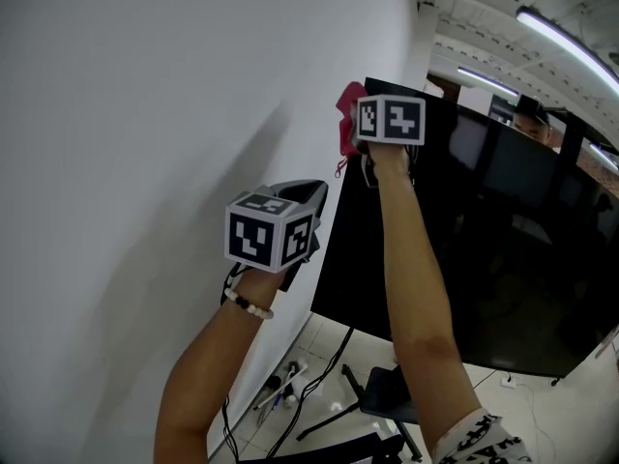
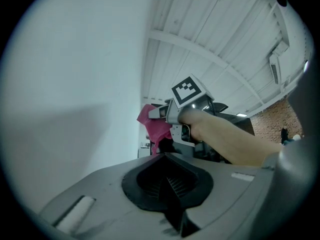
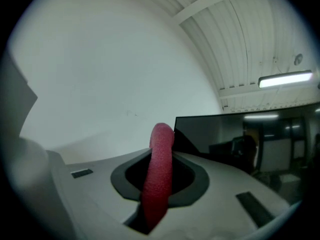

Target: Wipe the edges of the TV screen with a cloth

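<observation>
White wall (image 1: 145, 114) fills the left half of the head view, and white ceiling beams (image 1: 484, 37) with 2 lit tube lights (image 1: 566, 42) cross the top right corner. Standing close against the wall is the big black TV screen (image 1: 503, 259), its glossy face mirroring the room. Below its bottom edge are a pale tiled floor (image 1: 527, 414), a dark stand leg (image 1: 329, 420) and loose cables (image 1: 324, 380).

2 bare forearms reach up from the bottom edge. The right gripper (image 1: 366, 135) is the higher one, at the TV's top left corner, its marker cube facing the camera. Its jaws are clamped on a pink cloth (image 3: 159, 179): in the right gripper view the folded fabric stands straight up out of the slot between them, with the screen's upper left corner just behind it. In the head view the cloth bunches at that same corner, against the screen's left edge, a short tail hanging down beside the edge.

The left gripper (image 1: 302, 193) is lower and further left, near the wall and just left of the TV's left edge, touching neither as far as can be seen. Its jaws are pressed together with nothing between them, and its own view looks up at the right gripper and the cloth. A bead bracelet (image 1: 250, 305) circles the left wrist.
</observation>
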